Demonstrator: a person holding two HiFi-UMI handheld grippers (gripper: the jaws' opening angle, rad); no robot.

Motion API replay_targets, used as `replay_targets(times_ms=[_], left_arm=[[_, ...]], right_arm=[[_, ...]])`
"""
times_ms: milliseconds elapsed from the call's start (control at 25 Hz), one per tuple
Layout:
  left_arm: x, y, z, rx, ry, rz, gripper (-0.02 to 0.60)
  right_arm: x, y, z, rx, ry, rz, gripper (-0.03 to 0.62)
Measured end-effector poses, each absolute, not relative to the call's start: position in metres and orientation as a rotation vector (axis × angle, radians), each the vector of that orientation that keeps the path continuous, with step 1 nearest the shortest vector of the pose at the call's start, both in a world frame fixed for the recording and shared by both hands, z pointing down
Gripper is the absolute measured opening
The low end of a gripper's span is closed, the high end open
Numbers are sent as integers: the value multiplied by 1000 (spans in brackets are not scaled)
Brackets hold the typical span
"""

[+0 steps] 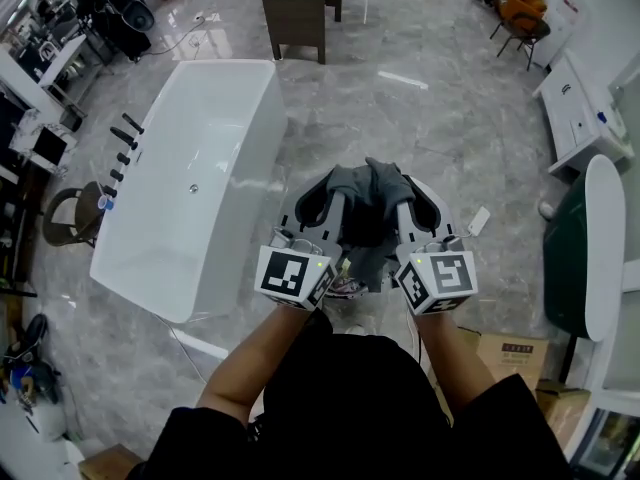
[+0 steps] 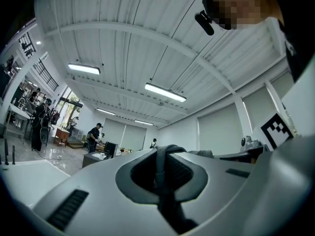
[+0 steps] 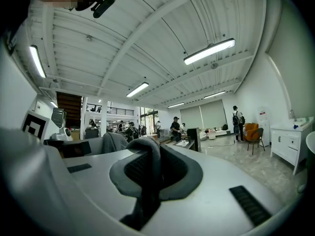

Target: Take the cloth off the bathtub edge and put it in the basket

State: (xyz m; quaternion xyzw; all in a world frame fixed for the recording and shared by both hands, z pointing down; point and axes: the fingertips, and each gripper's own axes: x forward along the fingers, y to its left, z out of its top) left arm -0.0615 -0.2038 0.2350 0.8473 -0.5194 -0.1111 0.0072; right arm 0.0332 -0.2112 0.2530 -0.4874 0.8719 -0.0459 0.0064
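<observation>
A grey cloth (image 1: 370, 193) hangs bunched between my two grippers, held out in front of me above the floor. My left gripper (image 1: 338, 183) is shut on the cloth's left part, and a dark fold is pinched between its jaws (image 2: 165, 163). My right gripper (image 1: 402, 183) is shut on the right part, with a grey fold (image 3: 147, 163) caught in its jaws. The white bathtub (image 1: 190, 178) stands to the left, apart from the cloth. A white rounded rim (image 1: 438, 200) shows under the right gripper; I cannot tell if it is the basket.
A dark desk (image 1: 300, 13) stands beyond the tub, an orange chair (image 1: 522, 18) and a white cabinet (image 1: 575, 108) at the far right. A cardboard box (image 1: 510, 353) lies near my right side. A brown chair (image 1: 65, 218) sits left of the tub. People stand far off.
</observation>
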Motion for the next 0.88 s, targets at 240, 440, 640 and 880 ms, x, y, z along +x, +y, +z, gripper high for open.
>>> replay_targets(times_ms=[240,440,640,880], left_arm=[[-65,-216,242,2648,-1607,-338,26],[-82,-227,246,2627,-1615,-353,26],[-93,-227,252,2628,-1607,-342,26],[-102,-227,270,2613,-1567,-301,26]], right_arm=[[25,-220,257,-1533,2720,-191,38],[6,-227,256,-1516,2745,-159,38],[-9,-230,260,-1518,2759,-147,38],[-13,-226,278,-1593,2751,-196,38]])
